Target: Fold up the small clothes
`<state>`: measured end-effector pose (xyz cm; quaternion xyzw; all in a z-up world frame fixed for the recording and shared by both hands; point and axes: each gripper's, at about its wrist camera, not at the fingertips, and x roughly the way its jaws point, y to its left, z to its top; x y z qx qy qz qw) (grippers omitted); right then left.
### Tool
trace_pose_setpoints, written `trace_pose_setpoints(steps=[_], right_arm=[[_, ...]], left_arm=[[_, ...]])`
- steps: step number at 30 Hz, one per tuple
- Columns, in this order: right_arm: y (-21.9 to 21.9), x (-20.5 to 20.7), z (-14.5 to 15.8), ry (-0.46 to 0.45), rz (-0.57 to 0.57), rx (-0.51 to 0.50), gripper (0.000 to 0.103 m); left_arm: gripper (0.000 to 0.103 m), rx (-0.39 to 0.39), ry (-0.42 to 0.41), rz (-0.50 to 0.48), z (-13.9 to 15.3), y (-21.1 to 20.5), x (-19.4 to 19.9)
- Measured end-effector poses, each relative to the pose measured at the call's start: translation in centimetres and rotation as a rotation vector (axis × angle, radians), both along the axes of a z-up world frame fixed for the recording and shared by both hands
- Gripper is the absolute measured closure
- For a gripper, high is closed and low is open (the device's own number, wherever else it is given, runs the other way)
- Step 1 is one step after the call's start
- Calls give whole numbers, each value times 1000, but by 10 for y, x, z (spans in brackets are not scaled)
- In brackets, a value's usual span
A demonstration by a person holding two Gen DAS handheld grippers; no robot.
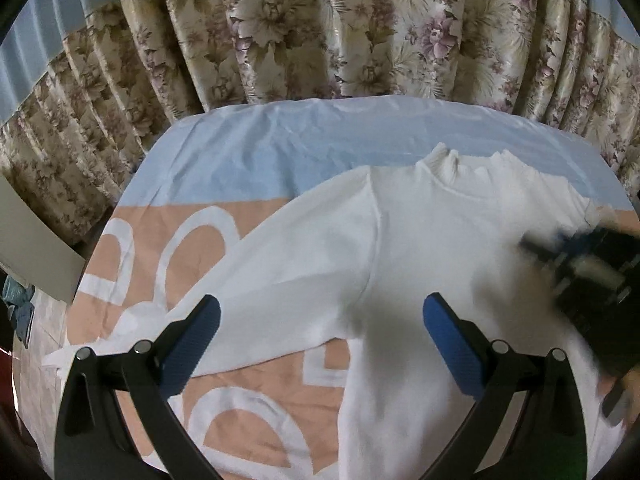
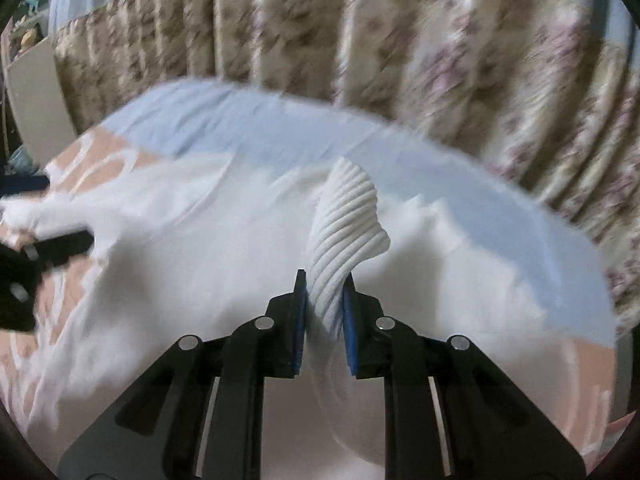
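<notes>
A small white sweater (image 1: pixel 420 248) lies spread on a table, collar to the far side, its left sleeve (image 1: pixel 248 304) stretched out to the left. My left gripper (image 1: pixel 320 312) is open, its blue pads either side of the sleeve's armpit, just above the cloth. My right gripper (image 2: pixel 325 292) is shut on the sweater's ribbed cuff (image 2: pixel 348 224), which stands up twisted between the pads. The sweater body (image 2: pixel 180 248) is blurred in the right wrist view. The right gripper shows blurred at the right in the left wrist view (image 1: pixel 580 276).
The table is covered by a blue and peach cloth with white shapes (image 1: pixel 240 160). A floral curtain (image 1: pixel 320 28) hangs close behind the far edge. A pale board (image 1: pixel 32 248) leans at the left.
</notes>
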<state>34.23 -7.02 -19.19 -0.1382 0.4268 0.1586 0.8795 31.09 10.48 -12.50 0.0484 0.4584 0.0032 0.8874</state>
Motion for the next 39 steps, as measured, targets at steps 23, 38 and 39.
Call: trace_pose_setpoints(steps=[23,38,39], right_arm=[[-176,-64,32,-55,-230,141,48],[-221,-55,23,-39,-328,210,48],[-226,-53,25,-42,-335,227,48]], left_arm=[[2,-78,153,-201,-63,-100,37],[65,-114,170,-328,-64,-120,39],[73,-115,171,-337,-64,-121,39]])
